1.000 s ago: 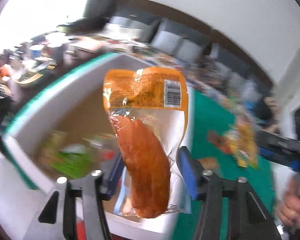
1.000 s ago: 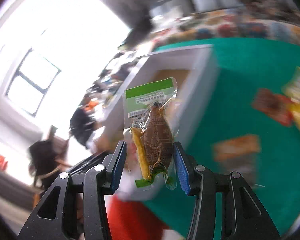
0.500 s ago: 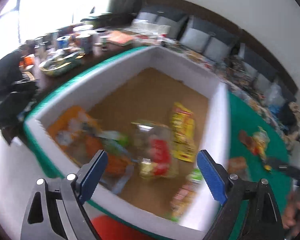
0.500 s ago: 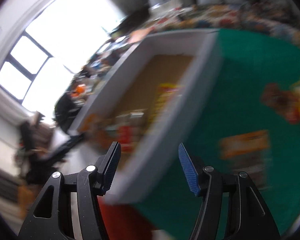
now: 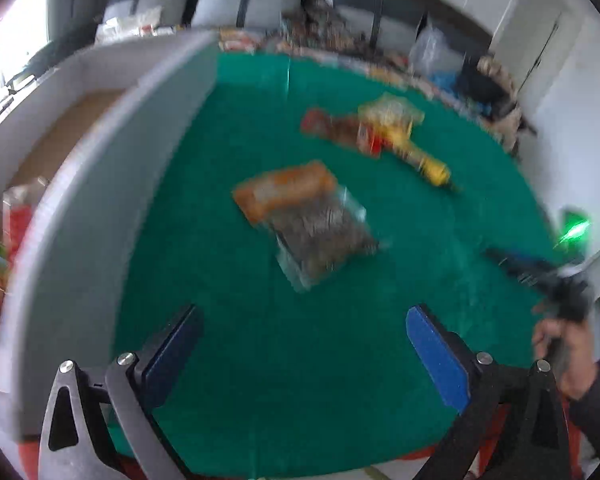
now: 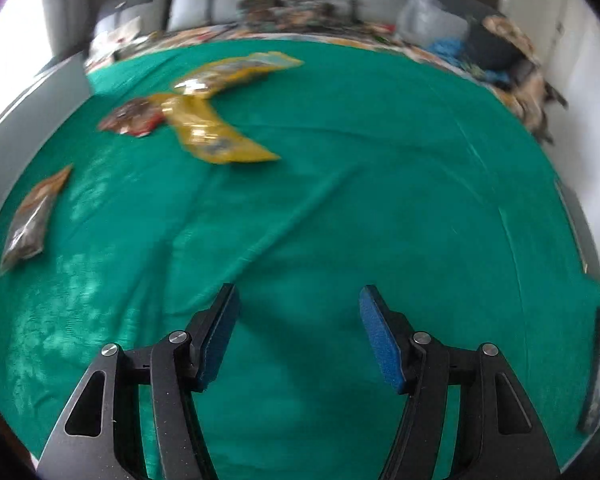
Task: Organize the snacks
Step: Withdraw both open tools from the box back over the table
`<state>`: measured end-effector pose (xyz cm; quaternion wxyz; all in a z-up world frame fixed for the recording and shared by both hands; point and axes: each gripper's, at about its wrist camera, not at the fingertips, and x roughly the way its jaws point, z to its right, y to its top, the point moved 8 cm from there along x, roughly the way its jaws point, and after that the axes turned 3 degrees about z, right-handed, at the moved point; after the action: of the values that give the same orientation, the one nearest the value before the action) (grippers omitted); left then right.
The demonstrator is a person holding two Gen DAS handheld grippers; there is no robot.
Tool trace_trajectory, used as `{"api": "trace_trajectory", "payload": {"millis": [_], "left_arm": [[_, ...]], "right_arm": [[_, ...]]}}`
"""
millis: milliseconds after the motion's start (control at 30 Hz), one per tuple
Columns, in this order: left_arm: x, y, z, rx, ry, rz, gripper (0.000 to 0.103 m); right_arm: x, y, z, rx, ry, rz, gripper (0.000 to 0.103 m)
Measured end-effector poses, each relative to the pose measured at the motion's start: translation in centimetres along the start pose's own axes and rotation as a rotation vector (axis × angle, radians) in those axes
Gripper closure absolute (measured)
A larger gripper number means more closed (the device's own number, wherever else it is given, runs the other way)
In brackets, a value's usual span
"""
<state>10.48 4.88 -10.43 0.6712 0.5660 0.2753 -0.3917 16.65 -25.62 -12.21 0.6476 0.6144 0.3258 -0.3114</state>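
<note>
Green cloth (image 6: 340,200); box (image 5: 80,200) leftward only

The cloth (image 6: 340,184) looked matt and creased; the packets (image 6: 216,136) were glossy plastic; the box (image 5: 100,168) wall was smooth and matt.

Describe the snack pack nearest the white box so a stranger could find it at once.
Start at the green cloth beside the white box. The pack lies alone near the cloth's middle, just ahead of the left tongs. Unlike the yellow and red packs piled farther back, it has an orange top and clear bottom showing dark contents.
</note>
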Motion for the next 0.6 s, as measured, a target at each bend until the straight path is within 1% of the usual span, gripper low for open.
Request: {"api": "trace_trajectory", "payload": {"millis": [67,133,167,200,233,300,333,600], "left_arm": [[2.0,-0.8,0.1,0.022,0.034,-0.032,0.002],[3.5,-1.5,0.2,0.050,0.071,-0.051,0.002],[4.1,-1.8,0.3,0.066,0.089,-0.059,0.002],[4.6,-2.2,0.3,0.077,0.104,-0.067,0.002],[5.0,-2.5,0.3,0.083,0.114,-0.075,0.002],[5.3,-2.8,0.4,0.114,0.142,-0.057,0.002],[5.3,-2.8,0.5,0.132,0.158,-0.052,0.000],[4.9,-2.7,0.5,0.153,0.143,0.032,0.000]], "right_arm": [[-0.2,-0.2,0.5,0.042,0.018,0.033,0.034],[0.2,-0.1,0.7,0.031,0.006,0.057,0.030],[0.2,-0.2,0.8,0.027,0.011,0.071,0.025],[-0.1,0.0,0.8,0.030,0.021,0.073,0.022],[0.0,0.0,0.8,0.028,0.021,0.071,0.022],[0.4,0.4,0.7,0.021,0.012,0.069,0.020],[0.3,0.2,0.9,0.024,0.014,0.069,0.020],[0.6,0.4,0.9,0.028,0.014,0.067,0.017]]}}
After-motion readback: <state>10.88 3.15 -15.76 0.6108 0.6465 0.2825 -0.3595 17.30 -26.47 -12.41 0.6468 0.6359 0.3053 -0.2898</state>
